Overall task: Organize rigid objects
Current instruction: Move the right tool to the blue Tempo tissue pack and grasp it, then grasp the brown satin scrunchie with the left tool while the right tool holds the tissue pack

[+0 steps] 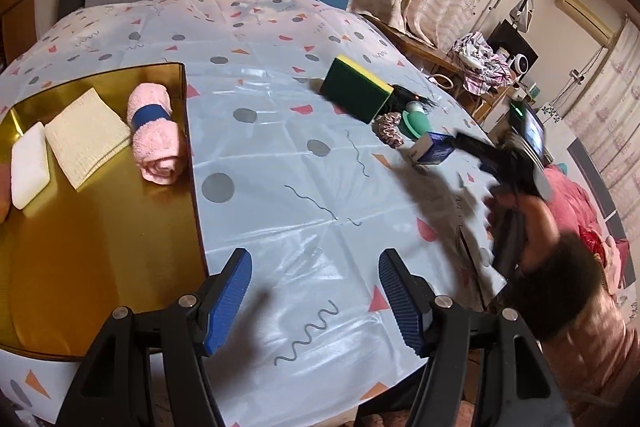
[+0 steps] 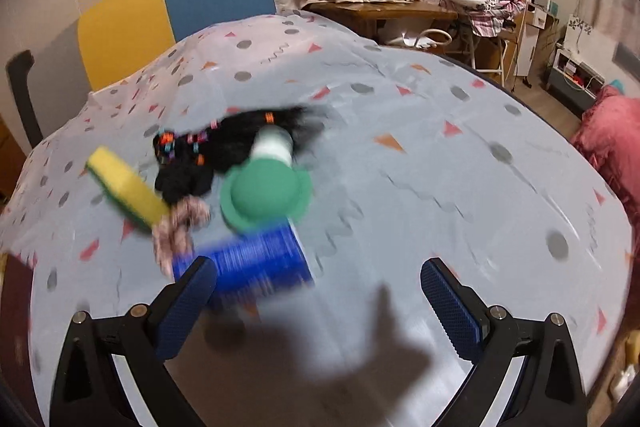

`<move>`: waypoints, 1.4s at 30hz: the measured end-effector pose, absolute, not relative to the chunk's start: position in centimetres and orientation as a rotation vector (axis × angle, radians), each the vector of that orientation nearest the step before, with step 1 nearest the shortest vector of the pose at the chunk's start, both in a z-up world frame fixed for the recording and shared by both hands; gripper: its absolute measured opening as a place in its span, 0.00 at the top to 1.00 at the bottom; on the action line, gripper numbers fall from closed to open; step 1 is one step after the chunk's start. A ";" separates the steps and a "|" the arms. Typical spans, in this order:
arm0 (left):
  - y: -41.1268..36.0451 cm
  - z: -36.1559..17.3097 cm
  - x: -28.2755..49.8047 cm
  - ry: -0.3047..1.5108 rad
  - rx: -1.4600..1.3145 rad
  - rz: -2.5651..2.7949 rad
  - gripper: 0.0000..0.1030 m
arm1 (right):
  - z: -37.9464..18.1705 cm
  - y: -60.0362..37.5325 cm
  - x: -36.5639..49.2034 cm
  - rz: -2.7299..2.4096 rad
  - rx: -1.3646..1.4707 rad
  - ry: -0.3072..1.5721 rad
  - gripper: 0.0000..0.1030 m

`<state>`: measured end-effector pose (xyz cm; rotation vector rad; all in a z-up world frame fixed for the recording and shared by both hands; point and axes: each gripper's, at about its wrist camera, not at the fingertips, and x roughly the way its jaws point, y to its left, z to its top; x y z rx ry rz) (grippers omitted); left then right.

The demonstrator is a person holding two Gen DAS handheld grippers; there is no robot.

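Your left gripper (image 1: 316, 301) hangs with its jaws spread wide and nothing between them, only bare patterned surface (image 1: 280, 155) ahead. Off to the left of those jaws sits the gold tray (image 1: 100, 227), already carrying a white pad (image 1: 30, 171), a folded cream cloth (image 1: 86, 137) and a rolled pink towel (image 1: 156, 137), all soft things. The rigid pieces lie far ahead and to the right of the left jaws: the green-and-yellow sponge (image 1: 356, 87), then the green-capped bottle (image 1: 416, 121), then the blue box (image 1: 434, 149), well apart from that gripper. Your right gripper (image 2: 316, 307) is much the nearer one. Its jaws are also wide apart and hold nothing, and the blue box (image 2: 256, 259) lies just ahead of them, shifted toward the left jaw, whose tip overlaps the box's near left corner in the right wrist view; whether they touch is lost in blur. The box's long axis looks to run roughly across the jaw gap, slightly tilted. Just beyond it lies the green-capped bottle (image 2: 266, 191) on its side, cap toward you, with the pink scrunchie (image 2: 176, 227), the sponge (image 2: 128, 187) and a black hairpiece (image 2: 224, 147) to its left. Judging from this, you would need to slide the right jaws leftward to centre the box before closing.
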<state>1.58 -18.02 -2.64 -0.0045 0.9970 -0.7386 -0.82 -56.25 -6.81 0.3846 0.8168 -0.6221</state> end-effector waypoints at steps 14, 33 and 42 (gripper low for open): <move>-20.2 -3.1 0.5 1.014 0.022 -0.807 0.35 | -6.4 -54.8 1.1 -0.511 0.247 0.773 0.00; -26.4 -2.7 3.2 1.049 0.044 -0.812 0.35 | -9.0 -55.8 -0.9 -0.487 0.355 0.786 0.30; -37.1 -4.2 6.9 1.062 0.112 -0.847 0.35 | -9.5 -55.2 -3.7 -0.520 0.325 0.695 0.29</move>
